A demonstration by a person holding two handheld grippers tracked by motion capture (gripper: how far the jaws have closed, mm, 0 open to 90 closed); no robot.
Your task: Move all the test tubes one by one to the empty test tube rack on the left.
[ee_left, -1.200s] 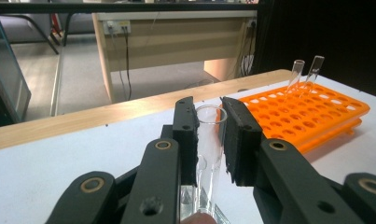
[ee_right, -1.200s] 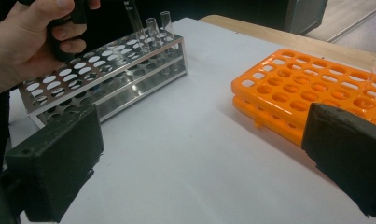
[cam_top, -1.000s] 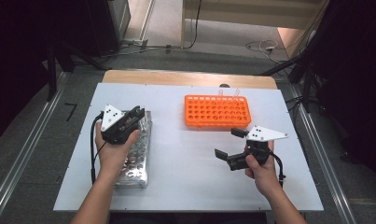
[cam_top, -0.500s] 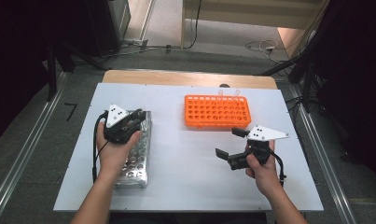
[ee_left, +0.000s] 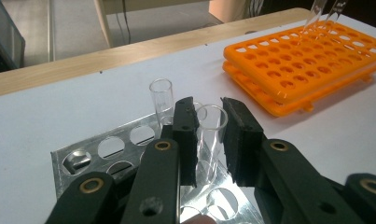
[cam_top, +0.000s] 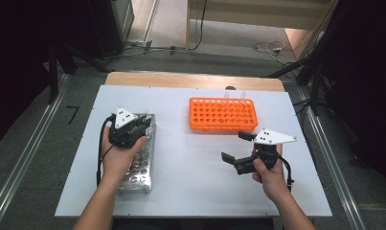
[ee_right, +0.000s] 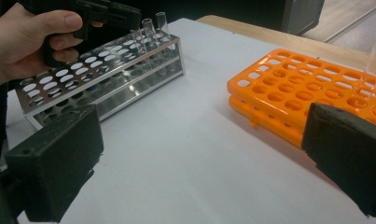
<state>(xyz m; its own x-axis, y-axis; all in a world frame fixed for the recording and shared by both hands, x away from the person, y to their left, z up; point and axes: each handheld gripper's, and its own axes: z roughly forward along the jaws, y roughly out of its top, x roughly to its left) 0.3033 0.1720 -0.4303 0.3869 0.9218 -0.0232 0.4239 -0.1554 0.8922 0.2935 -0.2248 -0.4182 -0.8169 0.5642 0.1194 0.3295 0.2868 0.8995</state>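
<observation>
A clear glass test tube [ee_left: 211,130] stands in the far end of a metal rack [cam_top: 141,165], and my left gripper [ee_left: 208,105] is shut on it, one black pad on each side. A second tube [ee_left: 161,100] stands just behind it in the same rack. In the high view the left gripper [cam_top: 141,125] sits over the rack's far end. An orange rack [cam_top: 222,114] lies at the table's middle back with two tubes [cam_top: 234,95] in its far row. My right gripper [cam_top: 236,146] hovers in front of the orange rack, open, with nothing between its jaws [ee_right: 202,163].
The white table top [cam_top: 190,167] lies bare between the two racks. A wooden strip [cam_top: 195,80] runs along the far edge. Beyond it are the floor, cables and dark equipment legs. The metal rack [ee_right: 106,79] and orange rack [ee_right: 307,88] flank the right gripper's view.
</observation>
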